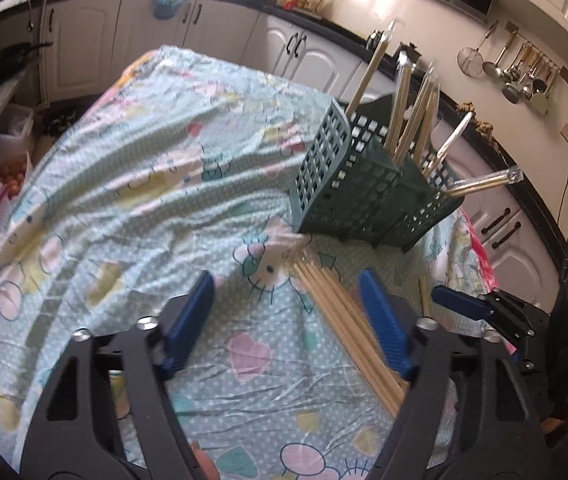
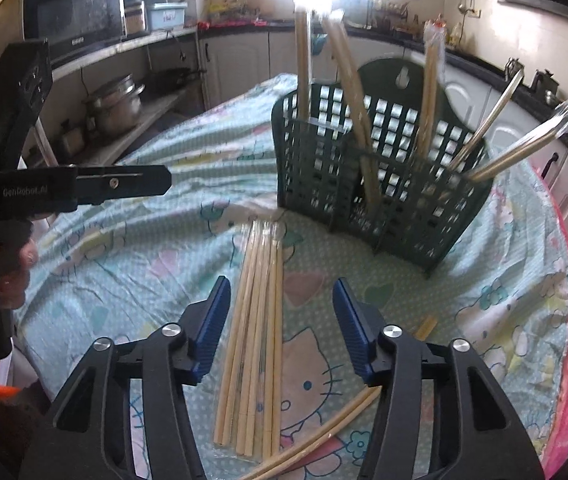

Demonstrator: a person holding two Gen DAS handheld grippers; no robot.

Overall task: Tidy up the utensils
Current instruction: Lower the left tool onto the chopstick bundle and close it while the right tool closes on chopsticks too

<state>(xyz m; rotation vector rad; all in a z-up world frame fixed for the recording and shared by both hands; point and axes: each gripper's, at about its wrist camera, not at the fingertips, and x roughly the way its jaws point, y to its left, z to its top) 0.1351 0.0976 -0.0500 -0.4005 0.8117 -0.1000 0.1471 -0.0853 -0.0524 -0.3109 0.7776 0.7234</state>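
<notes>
A dark green lattice utensil holder (image 1: pixel 368 184) (image 2: pixel 380 176) stands on the cloth-covered table and holds several wrapped chopstick pairs (image 1: pixel 408 116) (image 2: pixel 348 92) upright or leaning. A bundle of loose wooden chopsticks (image 1: pixel 348 328) (image 2: pixel 256 332) lies flat on the cloth in front of it. My left gripper (image 1: pixel 292 320) is open and empty, with the bundle by its right finger. My right gripper (image 2: pixel 282 332) is open and empty, hovering with the bundle between its fingers. Another chopstick pair (image 2: pixel 324 436) lies crosswise near the front.
The table wears a light blue cartoon-print cloth (image 1: pixel 144 184) (image 2: pixel 144 248). The right gripper shows at the right edge of the left wrist view (image 1: pixel 468 308); the left gripper shows at the left of the right wrist view (image 2: pixel 124 186). Kitchen cabinets and counters surround the table.
</notes>
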